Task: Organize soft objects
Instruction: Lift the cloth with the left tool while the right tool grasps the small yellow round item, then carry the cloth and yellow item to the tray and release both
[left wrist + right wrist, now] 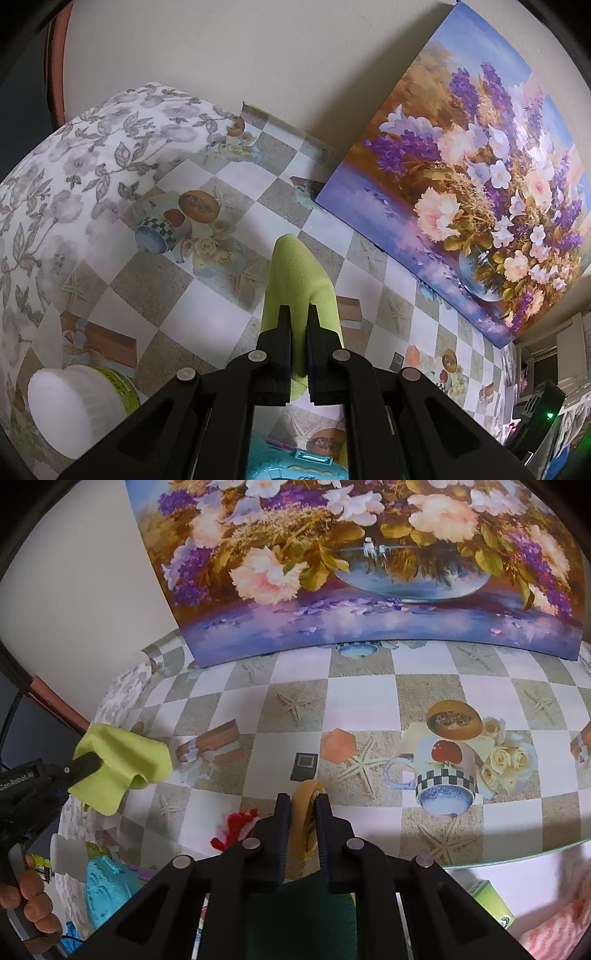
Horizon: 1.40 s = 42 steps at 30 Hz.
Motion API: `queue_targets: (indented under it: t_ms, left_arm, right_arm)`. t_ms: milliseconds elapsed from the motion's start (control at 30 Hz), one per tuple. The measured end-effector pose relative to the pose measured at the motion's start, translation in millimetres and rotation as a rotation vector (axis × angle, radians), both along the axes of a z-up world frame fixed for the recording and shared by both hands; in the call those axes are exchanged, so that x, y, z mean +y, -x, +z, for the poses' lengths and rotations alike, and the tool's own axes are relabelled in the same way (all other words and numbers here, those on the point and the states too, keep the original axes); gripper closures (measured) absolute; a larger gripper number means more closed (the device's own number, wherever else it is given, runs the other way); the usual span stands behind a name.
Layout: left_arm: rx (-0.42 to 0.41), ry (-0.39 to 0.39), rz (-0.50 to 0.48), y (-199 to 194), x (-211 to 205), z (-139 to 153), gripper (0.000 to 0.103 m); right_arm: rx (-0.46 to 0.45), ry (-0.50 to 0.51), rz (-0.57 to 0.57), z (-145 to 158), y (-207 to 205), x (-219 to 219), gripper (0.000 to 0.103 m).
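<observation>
— Two hand-held grippers, what does each hold?
— Left hand-held gripper (298,308) is clamped on a lime-green cloth (297,280), lifted above the checkered counter (207,184). Right hand-held gripper (303,798) pinches a yellow sponge (304,812) edge-on.
— Around them?
— From the right wrist, the green cloth (122,764) hangs at nine o'clock, a red fluffy item (236,827) lies at eight, a floral painting (369,572) leans at twelve. From the left wrist, a white-capped jar (74,402) sits at eight.
</observation>
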<state>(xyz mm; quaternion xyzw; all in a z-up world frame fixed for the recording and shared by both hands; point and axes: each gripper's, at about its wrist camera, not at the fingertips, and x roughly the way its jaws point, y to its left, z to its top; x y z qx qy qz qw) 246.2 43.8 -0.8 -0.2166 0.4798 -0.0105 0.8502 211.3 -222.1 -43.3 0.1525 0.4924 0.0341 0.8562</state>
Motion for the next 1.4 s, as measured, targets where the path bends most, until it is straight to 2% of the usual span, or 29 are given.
queue_targets:
  t_ms: [233,400,633,833,1000,1233,1400]
  left_arm:
    - [-0.040,0.004,-0.011,4,-4,16,0.097]
    - [-0.075,-0.011,-0.034,16,-12,39,0.097]
    - [-0.111,-0.019,-0.082,46,-30,72,0.097]
    - [-0.142,-0.004,-0.122,76,-51,101,0.097]
    - [-0.164,-0.032,-0.174,97,-74,118,0.097]
    - [-0.197,-0.060,-0.245,124,-101,135,0.097]
    - [-0.176,-0.074,-0.342,137,-137,129,0.097]
  right_arm:
    - [-0.043,0.002,-0.012,24,7,-5,0.089]
    - [-0.056,0.022,-0.037,46,20,-15,0.089]
    - [-0.082,0.073,-0.069,86,51,-27,0.089]
    - [-0.120,0.066,-0.107,120,81,-39,0.089]
    - [-0.135,0.093,-0.133,142,107,-49,0.089]
    - [-0.133,0.107,-0.173,153,138,-69,0.089]
    - [-0.060,0.131,-0.245,132,157,-98,0.089]
